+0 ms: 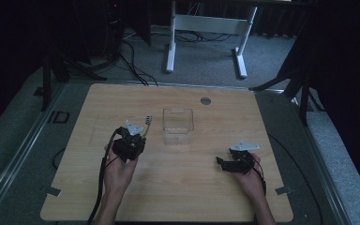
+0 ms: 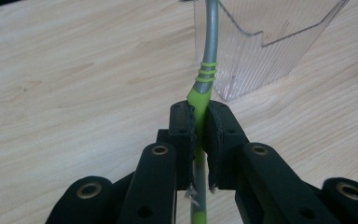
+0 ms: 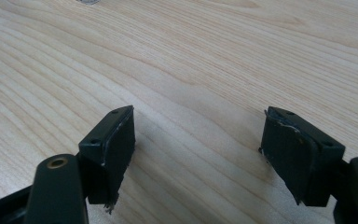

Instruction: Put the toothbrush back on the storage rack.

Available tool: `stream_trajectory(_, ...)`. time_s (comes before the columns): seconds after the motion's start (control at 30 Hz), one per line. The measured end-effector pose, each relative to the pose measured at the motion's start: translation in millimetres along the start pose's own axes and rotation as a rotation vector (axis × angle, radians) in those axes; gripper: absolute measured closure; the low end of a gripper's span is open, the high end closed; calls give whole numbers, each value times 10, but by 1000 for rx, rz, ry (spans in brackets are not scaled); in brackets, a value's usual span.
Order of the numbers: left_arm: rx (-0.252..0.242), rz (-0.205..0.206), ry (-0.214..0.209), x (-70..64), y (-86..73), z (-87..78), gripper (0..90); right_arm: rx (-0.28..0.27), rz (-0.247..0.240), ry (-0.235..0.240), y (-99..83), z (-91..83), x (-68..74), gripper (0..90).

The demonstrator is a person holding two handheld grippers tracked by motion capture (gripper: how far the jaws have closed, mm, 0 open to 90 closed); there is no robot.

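- Left gripper (image 2: 200, 119) clamps a green-and-grey toothbrush (image 2: 204, 84), clear plastic bin (image 2: 270, 42) just ahead of it.
- Right gripper (image 3: 198, 140) hangs wide open, only bare wooden table (image 3: 191, 60) between its jaws.

Each hand-held tool is black: the left tool (image 1: 129, 143) and right tool (image 1: 238, 160) each carry a grey three-cornered plate and trail a black cable. Brass-coloured rivets dot the linkages; the jaw pads look frayed. The person's forearms are bare.

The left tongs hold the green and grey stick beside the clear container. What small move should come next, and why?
Probably lift the left tongs so the toothbrush clears the clear container rim: it is clamped but its head is outside, beside the wall.
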State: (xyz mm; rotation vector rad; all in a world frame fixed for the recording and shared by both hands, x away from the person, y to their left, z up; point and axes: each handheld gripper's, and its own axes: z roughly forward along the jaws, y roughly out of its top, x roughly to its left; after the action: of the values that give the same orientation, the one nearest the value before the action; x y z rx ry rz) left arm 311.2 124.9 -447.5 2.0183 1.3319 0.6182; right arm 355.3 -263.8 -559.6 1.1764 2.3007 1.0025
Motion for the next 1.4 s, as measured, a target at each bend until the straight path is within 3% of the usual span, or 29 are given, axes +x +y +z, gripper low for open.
stream_trajectory(0.37, -28, 36, -23, -8, 52, 16, 812, 0, -1, 0, 0, 0, 0, 258)
stream_trajectory(0.67, -68, 26, -26, 18, 92, -11, 812, 0, -1, 0, 0, 0, -1, 258)
stream_trajectory(0.93, -112, 23, -55, 41, 140, -37, 812, -1, -1, 0, 0, 1, -1, 258)
stream_trajectory(1.4, -153, 25, -77, 84, 182, -51, 812, 0, 0, 0, 0, 0, 0, 258)
